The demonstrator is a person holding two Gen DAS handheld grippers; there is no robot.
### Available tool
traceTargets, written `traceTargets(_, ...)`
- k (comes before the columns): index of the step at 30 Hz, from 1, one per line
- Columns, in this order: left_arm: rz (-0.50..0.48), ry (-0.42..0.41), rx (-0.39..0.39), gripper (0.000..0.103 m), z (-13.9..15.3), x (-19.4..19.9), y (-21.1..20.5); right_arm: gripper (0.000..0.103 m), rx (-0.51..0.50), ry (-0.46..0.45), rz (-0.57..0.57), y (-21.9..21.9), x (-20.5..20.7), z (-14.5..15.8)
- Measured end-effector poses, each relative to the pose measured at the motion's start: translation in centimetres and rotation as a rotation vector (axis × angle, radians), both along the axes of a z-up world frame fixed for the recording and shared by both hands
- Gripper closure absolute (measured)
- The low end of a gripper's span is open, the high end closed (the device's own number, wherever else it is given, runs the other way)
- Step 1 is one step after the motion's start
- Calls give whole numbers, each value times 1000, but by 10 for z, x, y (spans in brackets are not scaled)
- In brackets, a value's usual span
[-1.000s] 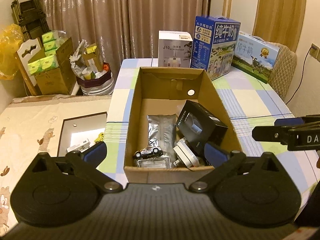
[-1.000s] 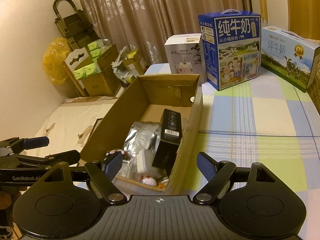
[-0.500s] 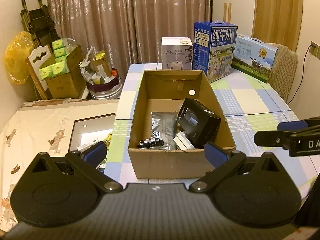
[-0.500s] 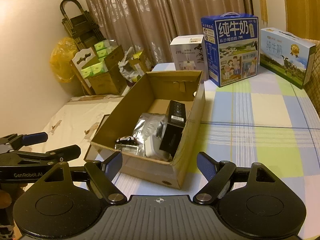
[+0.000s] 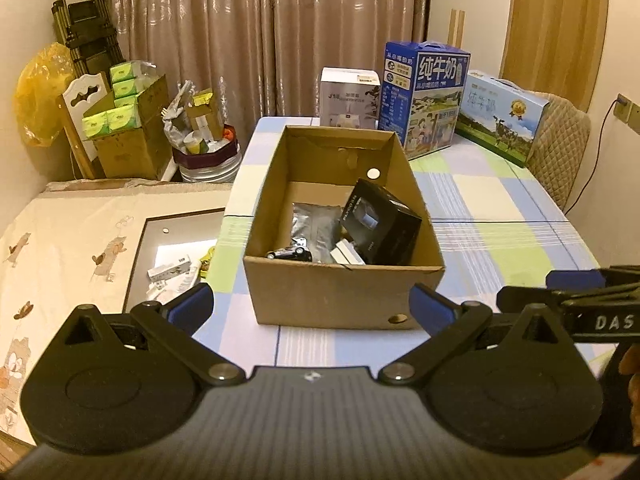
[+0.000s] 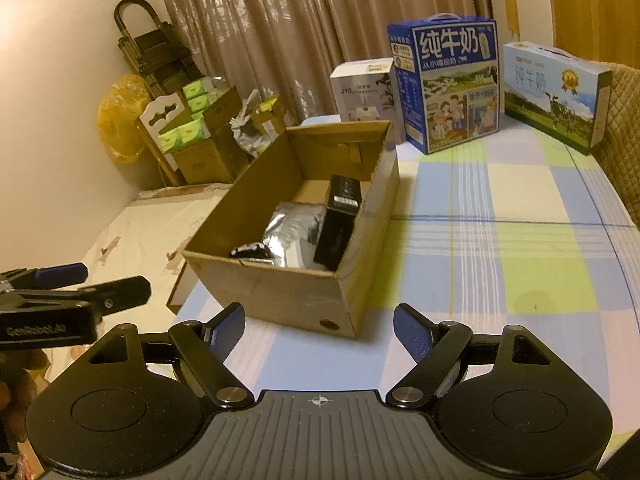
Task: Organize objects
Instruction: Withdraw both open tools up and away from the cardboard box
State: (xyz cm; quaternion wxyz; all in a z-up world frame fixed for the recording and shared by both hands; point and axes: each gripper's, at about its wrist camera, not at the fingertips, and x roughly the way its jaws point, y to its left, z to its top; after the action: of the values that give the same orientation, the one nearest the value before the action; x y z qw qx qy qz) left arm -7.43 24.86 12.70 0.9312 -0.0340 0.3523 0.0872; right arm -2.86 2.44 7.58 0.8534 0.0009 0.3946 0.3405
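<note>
Checked cloth in blue, green and white covers the tabletop, with brown curtains behind it. An open cardboard box stands near the tabletop's front left corner. Inside the box lie a black carton, leaning tilted against the right wall, a silver foil pouch, a small toy car by the front wall, and a white item partly hidden under the carton.

Left gripper: jaws spread wide, nothing between them, touching nothing. It sits in front of the box's near wall, apart from it.

Right gripper: jaws likewise spread wide and empty, positioned before the box's front right corner without contact.

Two milk cartons and a white box stand at the tabletop's far edge.
</note>
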Motion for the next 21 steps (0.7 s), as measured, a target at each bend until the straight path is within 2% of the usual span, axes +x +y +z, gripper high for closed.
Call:
traceTargets(14,40,20,-23,1,-14,-10,-1,24,-48,1,-9,-8,-6,-12)
traceTargets(21,28,32,-4,1,-20,-11,-4,24,-54,3,-2,-6,-10,-14)
